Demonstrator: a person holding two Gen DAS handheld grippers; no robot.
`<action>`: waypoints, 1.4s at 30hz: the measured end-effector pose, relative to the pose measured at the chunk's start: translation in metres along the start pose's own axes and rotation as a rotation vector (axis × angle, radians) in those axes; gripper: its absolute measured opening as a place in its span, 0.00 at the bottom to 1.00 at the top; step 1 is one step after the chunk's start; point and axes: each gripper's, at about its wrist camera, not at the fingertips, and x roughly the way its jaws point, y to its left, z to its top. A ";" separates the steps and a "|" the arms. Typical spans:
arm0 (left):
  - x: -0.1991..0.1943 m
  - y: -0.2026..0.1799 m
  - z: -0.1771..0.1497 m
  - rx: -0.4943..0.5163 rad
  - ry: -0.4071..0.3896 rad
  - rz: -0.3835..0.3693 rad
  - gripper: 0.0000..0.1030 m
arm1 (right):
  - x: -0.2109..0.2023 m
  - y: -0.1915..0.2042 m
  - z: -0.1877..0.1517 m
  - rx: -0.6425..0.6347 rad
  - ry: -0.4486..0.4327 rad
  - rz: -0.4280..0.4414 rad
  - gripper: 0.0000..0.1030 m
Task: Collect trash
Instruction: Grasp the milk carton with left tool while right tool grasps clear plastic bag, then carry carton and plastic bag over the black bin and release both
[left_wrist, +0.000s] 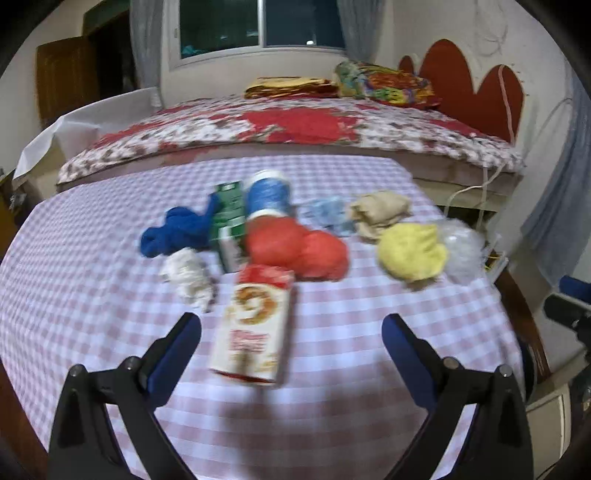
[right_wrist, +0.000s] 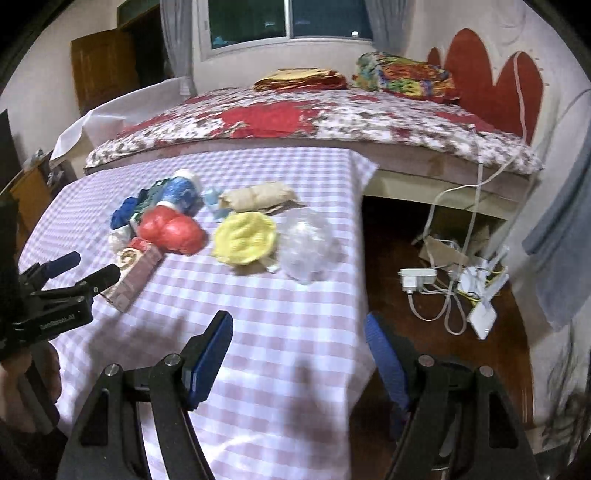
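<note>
Left gripper (left_wrist: 291, 328), spread wide and empty, should straddle the carton (left_wrist: 253, 328) squarely; right gripper (right_wrist: 299, 336) hangs empty too.

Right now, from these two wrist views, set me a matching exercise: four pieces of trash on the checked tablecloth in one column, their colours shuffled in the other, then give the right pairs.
Column one:
1. crumpled bag beside the clear plastic
2. lying box nearest the left gripper
3. crumpled wad at the far left of the pile
4. upright carton behind the red bag

Column two:
A. green
B. white and red
C. yellow
D. dark blue

Pairs: 1-C, 2-B, 3-D, 4-A.
</note>
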 end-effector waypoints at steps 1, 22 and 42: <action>0.004 0.006 -0.002 -0.009 0.007 0.003 0.96 | 0.003 0.005 0.002 -0.008 0.003 0.005 0.73; 0.063 0.038 -0.011 -0.091 0.116 -0.059 0.54 | 0.086 0.030 0.032 -0.014 0.098 0.038 0.73; 0.048 0.053 0.006 -0.121 0.054 -0.005 0.54 | 0.151 -0.034 0.048 0.129 0.145 0.051 0.23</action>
